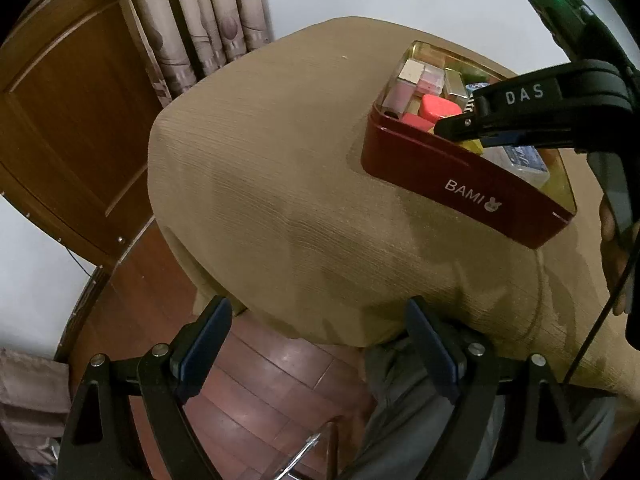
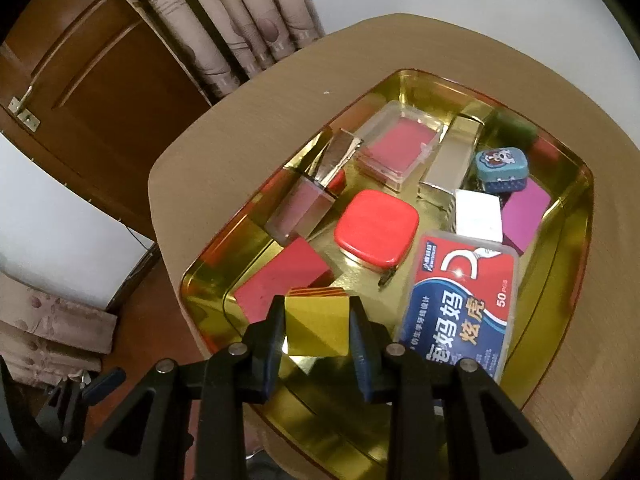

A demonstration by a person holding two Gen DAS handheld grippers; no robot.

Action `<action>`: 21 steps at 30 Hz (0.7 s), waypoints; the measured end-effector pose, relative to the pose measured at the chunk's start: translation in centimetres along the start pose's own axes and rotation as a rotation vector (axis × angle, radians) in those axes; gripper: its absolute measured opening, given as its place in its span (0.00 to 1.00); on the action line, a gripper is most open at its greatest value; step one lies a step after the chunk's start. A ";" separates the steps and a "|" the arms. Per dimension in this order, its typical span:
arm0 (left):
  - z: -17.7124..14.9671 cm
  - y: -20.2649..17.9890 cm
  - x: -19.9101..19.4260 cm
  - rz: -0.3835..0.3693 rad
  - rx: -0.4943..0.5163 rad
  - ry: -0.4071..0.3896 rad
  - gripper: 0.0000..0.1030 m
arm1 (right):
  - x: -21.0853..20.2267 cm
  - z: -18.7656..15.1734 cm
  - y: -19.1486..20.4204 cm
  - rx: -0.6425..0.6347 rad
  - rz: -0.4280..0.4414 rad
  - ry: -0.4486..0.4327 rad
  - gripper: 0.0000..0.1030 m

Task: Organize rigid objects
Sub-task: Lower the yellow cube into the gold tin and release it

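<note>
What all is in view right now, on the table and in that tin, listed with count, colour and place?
Rectangular metal tin: one, red outside, gold inside, on table.
Cloth-covered table: one, tan.
Yellow block: one, between the right jaws, over the tin's near end.
Rounded red-lidded container: one, tin's middle.
Flat red blocks: one, tin's near left.
Clear case with red insert: one, far side.
Floss pick box: one, blue and red, right.
Small blue tin: one, far right.
Purple block: one, right.
Curtain: patterned beige, behind.
Left gripper: open, empty.
Right gripper: shut on block.
</note>
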State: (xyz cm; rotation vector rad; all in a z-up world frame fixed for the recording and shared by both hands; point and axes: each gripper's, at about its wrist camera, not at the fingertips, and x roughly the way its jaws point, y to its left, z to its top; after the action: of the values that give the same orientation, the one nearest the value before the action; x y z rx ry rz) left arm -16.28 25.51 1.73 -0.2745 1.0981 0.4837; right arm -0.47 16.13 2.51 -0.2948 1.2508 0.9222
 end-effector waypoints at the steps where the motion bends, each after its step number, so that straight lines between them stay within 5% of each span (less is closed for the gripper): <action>1: 0.0 0.0 0.0 0.001 0.001 0.001 0.83 | 0.1 0.0 0.0 0.005 -0.016 -0.006 0.30; 9: -0.2 -0.4 0.2 0.003 -0.001 0.009 0.83 | -1.6 -0.5 -1.0 0.053 -0.013 -0.082 0.32; 21: -0.4 -0.6 0.0 0.002 0.002 0.006 0.83 | -7.2 -5.5 0.9 0.049 -0.166 -0.338 0.37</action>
State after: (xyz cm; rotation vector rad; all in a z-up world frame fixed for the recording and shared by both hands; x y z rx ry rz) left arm -16.26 24.78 1.53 -0.2731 1.1049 0.4834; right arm -5.08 9.97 7.39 -0.1907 0.9211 0.7607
